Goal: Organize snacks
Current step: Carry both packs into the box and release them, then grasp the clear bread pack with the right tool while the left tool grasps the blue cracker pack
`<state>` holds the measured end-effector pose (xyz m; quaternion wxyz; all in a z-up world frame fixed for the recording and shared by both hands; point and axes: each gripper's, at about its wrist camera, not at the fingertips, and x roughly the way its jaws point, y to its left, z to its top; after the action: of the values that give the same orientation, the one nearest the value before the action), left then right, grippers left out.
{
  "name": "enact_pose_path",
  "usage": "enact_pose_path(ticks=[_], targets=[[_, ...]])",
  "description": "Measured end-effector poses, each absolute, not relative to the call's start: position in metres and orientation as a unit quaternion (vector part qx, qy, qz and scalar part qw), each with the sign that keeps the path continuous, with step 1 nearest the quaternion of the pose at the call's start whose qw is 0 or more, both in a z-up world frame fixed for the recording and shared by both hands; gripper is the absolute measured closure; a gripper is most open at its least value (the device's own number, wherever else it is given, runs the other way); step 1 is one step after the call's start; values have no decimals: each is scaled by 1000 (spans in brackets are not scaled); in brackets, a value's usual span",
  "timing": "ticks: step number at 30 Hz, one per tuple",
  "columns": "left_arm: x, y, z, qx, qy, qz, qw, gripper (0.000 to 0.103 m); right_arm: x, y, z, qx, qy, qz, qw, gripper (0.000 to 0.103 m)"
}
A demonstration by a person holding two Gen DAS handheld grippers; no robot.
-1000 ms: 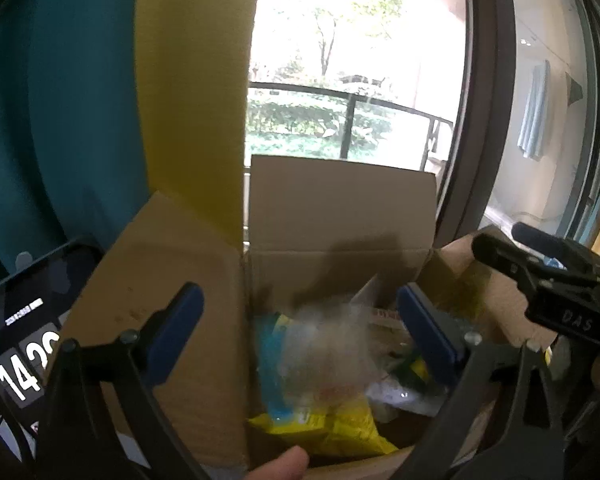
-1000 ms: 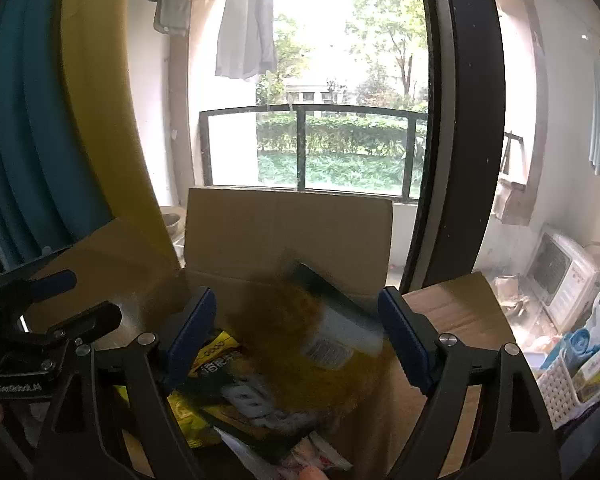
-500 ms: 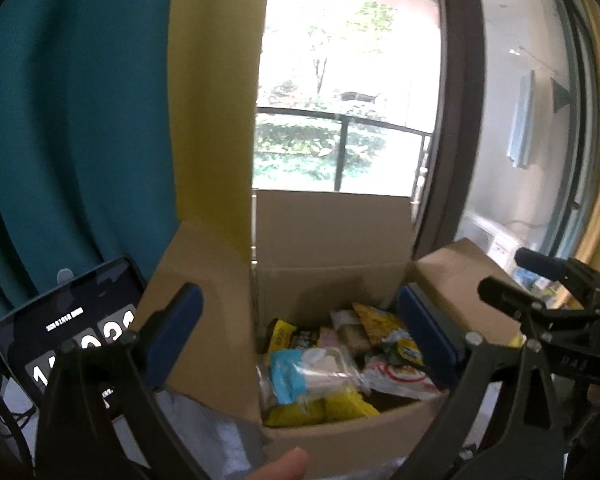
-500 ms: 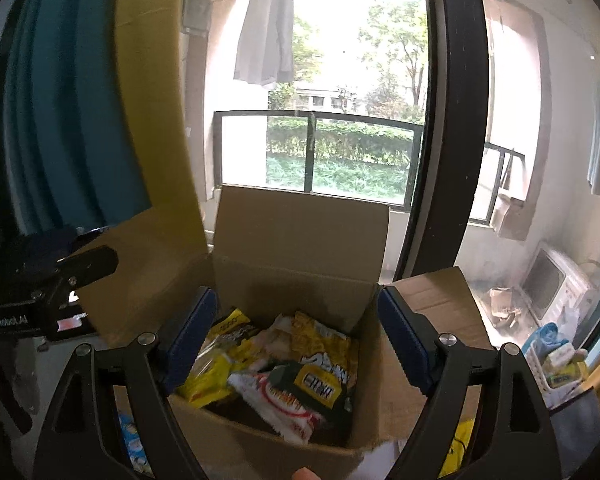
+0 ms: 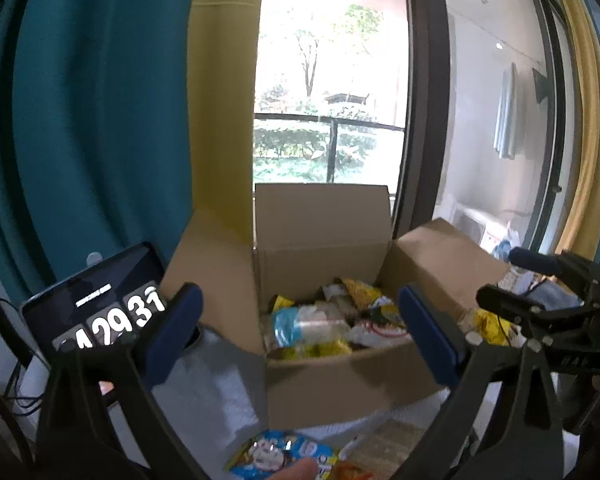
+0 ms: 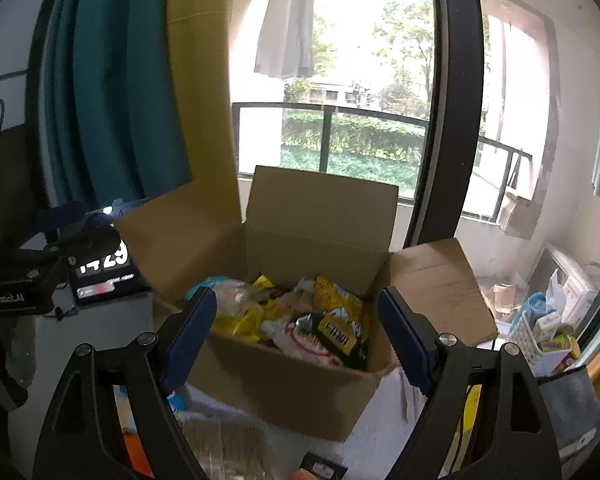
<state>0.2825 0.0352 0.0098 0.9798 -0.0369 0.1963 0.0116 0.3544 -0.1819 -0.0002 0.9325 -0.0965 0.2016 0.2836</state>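
Observation:
An open cardboard box (image 5: 332,380) (image 6: 284,384) stands in front of both grippers with its flaps up. Inside lie several snack packets: a blue and clear pack (image 5: 300,326), yellow packs (image 6: 336,296) and a dark green pack (image 6: 338,330). My left gripper (image 5: 300,336) is open and empty, back from the box's near wall. My right gripper (image 6: 296,338) is open and empty, also short of the box. More snack packets lie on the table near me: a blue cartoon pack (image 5: 280,454) and a brown pack (image 6: 228,448).
A tablet showing a clock (image 5: 100,308) (image 6: 100,268) stands left of the box. Teal and yellow curtains hang behind, beside a window. A white basket with items (image 6: 540,336) sits at the right. The right gripper also shows in the left wrist view (image 5: 548,308).
Both grippers have pulled back from inside the box; the packets they dropped now lie in it. The whole box and table snacks have come into view.

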Motion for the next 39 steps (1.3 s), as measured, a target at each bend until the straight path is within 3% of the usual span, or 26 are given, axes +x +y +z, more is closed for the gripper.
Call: enact_pose_path(ticks=[18,37,39], targets=[[218,39,-50,-49,272,43,960,4,328,-190,-66,-98,279,340,893,17],[217,46,-138,-71,380,37,922,4,355,-167,-173,-42,480,389,785,15],[219,38,-141,-64,383,27,921,4,349,-162,-178,-49,481,392,782,10]])
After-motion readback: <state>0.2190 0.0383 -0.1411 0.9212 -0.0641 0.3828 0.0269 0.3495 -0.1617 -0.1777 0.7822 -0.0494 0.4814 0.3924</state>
